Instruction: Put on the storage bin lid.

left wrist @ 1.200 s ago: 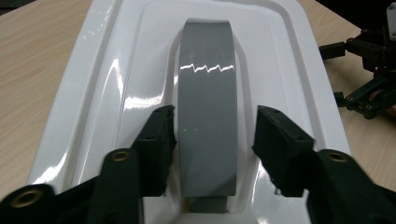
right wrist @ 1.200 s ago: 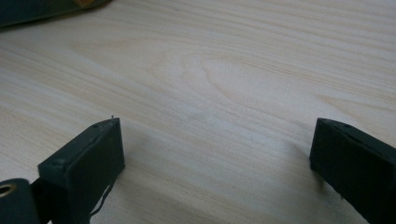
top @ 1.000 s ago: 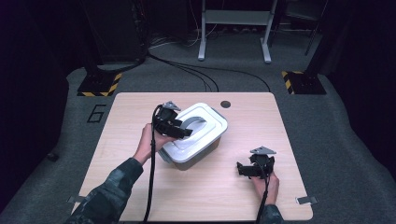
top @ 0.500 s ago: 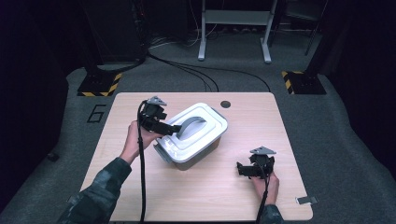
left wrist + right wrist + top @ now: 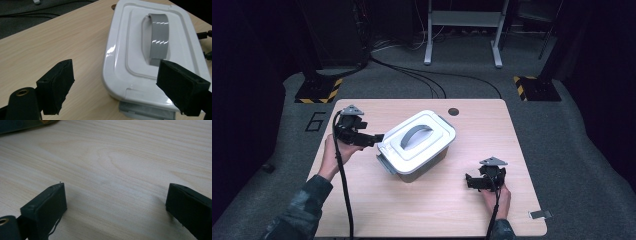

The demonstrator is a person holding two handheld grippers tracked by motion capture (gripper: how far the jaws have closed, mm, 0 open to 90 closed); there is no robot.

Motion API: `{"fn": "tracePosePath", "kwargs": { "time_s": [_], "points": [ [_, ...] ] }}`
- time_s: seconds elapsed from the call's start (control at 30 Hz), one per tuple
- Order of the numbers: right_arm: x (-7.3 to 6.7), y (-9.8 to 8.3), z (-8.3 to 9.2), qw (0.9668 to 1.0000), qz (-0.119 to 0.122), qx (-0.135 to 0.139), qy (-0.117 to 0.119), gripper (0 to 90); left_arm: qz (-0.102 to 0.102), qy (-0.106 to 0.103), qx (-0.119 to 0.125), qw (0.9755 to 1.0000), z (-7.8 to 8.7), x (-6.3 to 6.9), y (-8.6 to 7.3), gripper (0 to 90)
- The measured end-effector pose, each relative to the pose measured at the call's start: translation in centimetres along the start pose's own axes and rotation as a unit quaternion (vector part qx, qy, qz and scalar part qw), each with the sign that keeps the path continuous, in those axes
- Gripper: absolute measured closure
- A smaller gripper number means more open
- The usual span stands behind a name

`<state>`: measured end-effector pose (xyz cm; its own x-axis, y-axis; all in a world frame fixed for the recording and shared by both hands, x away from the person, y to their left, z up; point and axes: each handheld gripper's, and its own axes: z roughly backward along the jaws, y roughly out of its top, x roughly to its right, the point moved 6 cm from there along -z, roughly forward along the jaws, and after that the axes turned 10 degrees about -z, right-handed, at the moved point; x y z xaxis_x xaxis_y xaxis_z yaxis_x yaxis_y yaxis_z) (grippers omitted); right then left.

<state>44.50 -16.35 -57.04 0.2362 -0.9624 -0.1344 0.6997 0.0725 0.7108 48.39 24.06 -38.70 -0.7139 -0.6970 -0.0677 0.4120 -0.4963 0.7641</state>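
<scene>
Now left tongs [image 5: 373,139] level, gaping beside box [image 5: 416,145]

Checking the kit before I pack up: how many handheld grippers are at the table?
2. The left gripper is held beside the white lidded box, at its left end; the right gripper sits over the table near its right front.

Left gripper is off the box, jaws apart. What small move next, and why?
Probably bring the right gripper, open over bare table, toward the box. The left gripper, whose jaws have just been opening, holds nothing and sits beside the closed lid.
</scene>
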Motion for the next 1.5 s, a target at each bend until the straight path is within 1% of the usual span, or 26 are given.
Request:
{"fn": "tracePosePath", "kwargs": {
  "time_s": [0.03, 0.1, 0.2, 0.3, 0.37, 0.4, 0.43, 0.5, 0.53, 0.6, 0.63, 0.77, 0.83, 0.87, 0.93, 1.0, 1.03, 1.13, 1.17, 1.23, 1.27, 1.3, 1.33, 1.37, 1.43, 1.5],
  "points": [
    [0.0, 0.0, 0.0, 1.0, 0.0, 0.0, 0.0, 2.6, 0.006, 0.003, 0.0, 1.0, 0.2, -0.2, -0.5, 13.9],
    [0.0, 0.0, 0.0, 1.0, 0.0, 0.0, 0.0, 2.6, 0.009, 0.008, -0.003, 0.9999, 0.4, -0.5, -1.4, 13.8],
    [0.0, 0.0, 0.0, 1.0, 0.0, 0.0, 0.0, 2.6, 0.009, 0.02, -0.007, 0.9997, 0.6, -0.9, -2.6, 13.6],
    [0.0, 0.0, 0.0, 1.0, 0.0, 0.0, 0.0, 2.6, 0.02, 0.03, -0.009, 0.9993, 0.6, -1.2, -4.2, 12.9],
    [0.0, 0.0, 0.0, 1.0, 0.0, 0.0, 0.0, 2.6, 0.028, 0.034, -0.006, 0.999, 0.7, -1.3, -5.1, 12.4],
    [0.0, 0.0, 0.0, 1.0, 0.0, 0.0, 0.0, 2.6, 0.029, 0.039, -0.008, 0.9988, 0.8, -1.4, -5.7, 12.3],
    [0.0, 0.0, 0.0, 1.0, 0.0, 0.0, 0.0, 2.6, 0.033, 0.044, -0.008, 0.9985, 0.7, -1.4, -6.2, 12.2],
    [0.0, 0.0, 0.0, 1.0, 0.0, 0.0, 0.0, 2.6, 0.046, 0.046, -0.009, 0.9979, 0.7, -1.6, -7.4, 11.8],
    [0.0, 0.0, 0.0, 1.0, 0.0, 0.0, 0.0, 2.6, 0.046, 0.049, -0.013, 0.9977, 0.7, -1.7, -7.9, 11.6],
    [0.0, 0.0, 0.0, 1.0, 0.0, 0.0, 0.0, 2.6, 0.055, 0.059, -0.01, 0.9967, 0.6, -1.8, -9.1, 11.1],
    [0.0, 0.0, 0.0, 1.0, 0.0, 0.0, 0.0, 2.6, 0.062, 0.064, -0.011, 0.9959, 0.5, -1.9, -9.9, 11.1],
    [0.0, 0.0, 0.0, 1.0, 0.0, 0.0, -0.001, 2.6, 0.078, 0.075, -0.029, 0.9937, -0.2, -2.1, -12.7, 9.4],
    [0.0, 0.0, 0.0, 1.0, 0.0, 0.0, -0.001, 2.6, 0.079, 0.085, -0.043, 0.9924, -0.5, -2.0, -14.2, 9.1],
    [0.0, 0.0, 0.0, 1.0, 0.0, 0.0, -0.001, 2.6, 0.081, 0.089, -0.042, 0.9918, -0.7, -2.0, -14.8, 8.8],
    [0.0, 0.0, 0.0, 1.0, 0.0, -0.001, -0.001, 2.6, 0.083, 0.096, -0.051, 0.9906, -1.0, -1.9, -16.0, 8.2],
    [0.0, 0.0, 0.0, 1.0, 0.0, 0.0, -0.001, 2.6, 0.088, 0.104, -0.053, 0.9893, -1.4, -1.6, -17.1, 7.7],
    [0.0, 0.0, 0.0, 1.0, 0.0, 0.0, -0.001, 2.6, 0.088, 0.104, -0.06, 0.989, -1.4, -1.4, -17.7, 7.4],
    [0.0, 0.0, 0.0, 1.0, 0.0, 0.0, -0.001, 2.6, 0.092, 0.114, -0.057, 0.9875, -1.9, -0.9, -19.1, 6.6],
    [0.0, 0.0, 0.0, 1.0, 0.0, -0.001, -0.001, 2.6, 0.096, 0.12, -0.057, 0.9865, -2.1, -0.6, -19.9, 5.9],
    [0.0, 0.0, 0.0, 1.0, 0.0, -0.001, -0.001, 2.6, 0.098, 0.124, -0.062, 0.9855, -2.3, -0.3, -20.6, 4.8],
    [0.0, 0.0, 0.0, 1.0, 0.0, -0.001, -0.001, 2.6, 0.099, 0.127, -0.06, 0.9851, -2.5, -0.2, -20.9, 4.6],
    [0.0, 0.0, 0.0, 1.0, 0.0, -0.001, -0.001, 2.6, 0.1, 0.125, -0.061, 0.9852, -2.6, 0.0, -21.3, 4.6],
    [0.0, 0.0, 0.0, 1.0, 0.0, -0.001, -0.001, 2.6, 0.095, 0.132, -0.057, 0.9851, -2.9, 0.2, -21.7, 4.5],
    [0.0, 0.0, 0.0, 1.0, 0.0, -0.001, -0.001, 2.5, 0.091, 0.141, -0.048, 0.9845, -2.9, 0.3, -21.8, 3.5],
    [0.0, 0.0, 0.0, 1.0, 0.0, 0.0, -0.001, 2.5, 0.094, 0.145, -0.047, 0.9838, -2.9, 0.4, -21.8, 3.2],
    [0.0, 0.0, 0.0, 1.0, 0.001, -0.001, -0.001, 2.5, 0.091, 0.143, -0.047, 0.9844, -2.9, 0.5, -21.8, 3.1]
  ]
}}
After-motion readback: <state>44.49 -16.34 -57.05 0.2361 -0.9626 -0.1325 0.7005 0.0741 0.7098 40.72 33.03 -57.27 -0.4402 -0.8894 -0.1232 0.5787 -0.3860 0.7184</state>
